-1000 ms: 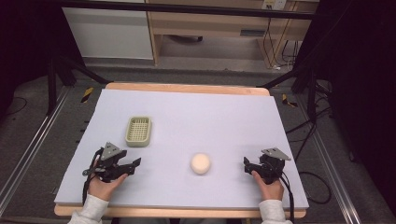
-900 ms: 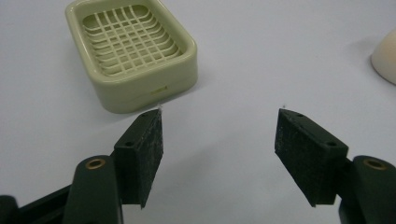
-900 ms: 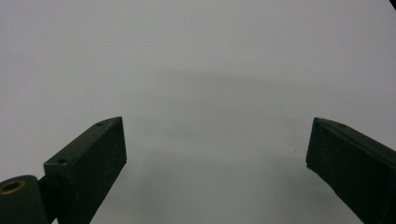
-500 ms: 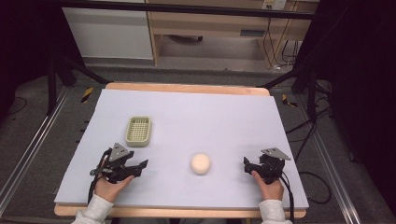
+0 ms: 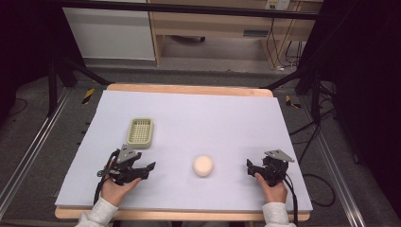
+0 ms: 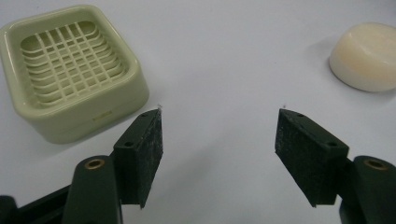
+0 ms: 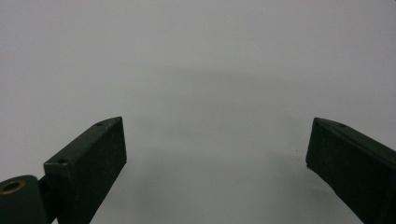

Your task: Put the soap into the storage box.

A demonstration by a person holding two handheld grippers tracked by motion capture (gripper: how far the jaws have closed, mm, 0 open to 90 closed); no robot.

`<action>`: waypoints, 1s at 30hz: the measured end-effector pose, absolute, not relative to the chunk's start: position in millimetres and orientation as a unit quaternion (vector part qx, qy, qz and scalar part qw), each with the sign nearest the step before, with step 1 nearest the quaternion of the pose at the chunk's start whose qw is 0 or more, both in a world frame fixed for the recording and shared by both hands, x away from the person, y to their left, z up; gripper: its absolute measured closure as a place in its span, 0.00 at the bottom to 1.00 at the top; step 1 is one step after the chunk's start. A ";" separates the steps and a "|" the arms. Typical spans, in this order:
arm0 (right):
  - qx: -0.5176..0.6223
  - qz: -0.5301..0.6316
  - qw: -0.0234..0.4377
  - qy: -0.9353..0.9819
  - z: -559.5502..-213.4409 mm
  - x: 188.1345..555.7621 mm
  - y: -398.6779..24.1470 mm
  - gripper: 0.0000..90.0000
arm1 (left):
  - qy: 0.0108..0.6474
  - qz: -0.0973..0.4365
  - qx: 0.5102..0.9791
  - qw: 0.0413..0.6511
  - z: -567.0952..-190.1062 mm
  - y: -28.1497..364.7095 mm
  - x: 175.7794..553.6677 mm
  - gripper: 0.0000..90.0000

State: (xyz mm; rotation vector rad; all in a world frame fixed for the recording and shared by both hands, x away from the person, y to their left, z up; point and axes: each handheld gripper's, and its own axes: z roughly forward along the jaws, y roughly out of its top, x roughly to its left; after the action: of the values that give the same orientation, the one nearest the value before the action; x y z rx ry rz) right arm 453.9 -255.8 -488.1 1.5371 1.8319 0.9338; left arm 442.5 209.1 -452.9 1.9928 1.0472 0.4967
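A round cream soap bar (image 5: 203, 165) lies on the pale table (image 5: 222, 118) near the front middle. In the left gripper view the soap bar (image 6: 369, 56) sits at the upper right. A pale green slotted soap dish (image 5: 140, 131) stands left of centre, and that dish (image 6: 70, 70) is at the upper left of the left gripper view. My left gripper (image 5: 149, 168) rests just in front of the dish and points right toward the soap. It (image 6: 219, 116) is open with nothing between its jaws. My right gripper (image 5: 249, 165) sits right of the soap, and it (image 7: 217, 123) is open over bare table.
The table's wooden front edge (image 5: 189, 215) runs just behind both hands. Black cables (image 5: 312, 179) trail off the right side. A wooden shelf unit (image 5: 213, 28) stands on the floor beyond the far edge.
My left hand has slid a little to the right along the table front, toward the soap. The right hand, the soap and the dish have kept still.
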 end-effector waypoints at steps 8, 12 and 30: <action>0.575 0.349 0.282 0.684 -488.1 453.9 -255.8 0.06 | 0.403 0.193 0.796 0.408 -448.9 198.9 443.1 0.36; 0.574 0.348 0.282 0.685 -488.2 454.1 -256.0 0.06 | 0.396 0.194 0.799 0.410 -446.8 193.9 443.1 0.35; 0.574 0.347 0.284 0.685 -488.1 453.7 -255.4 0.06 | 0.371 0.183 0.810 0.416 -439.0 170.8 443.4 0.34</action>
State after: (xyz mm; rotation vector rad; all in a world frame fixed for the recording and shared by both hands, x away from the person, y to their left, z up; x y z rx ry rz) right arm 453.7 -255.4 -488.1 1.5344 1.8333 0.9293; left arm 443.4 170.8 -439.0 2.0336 0.9316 0.4602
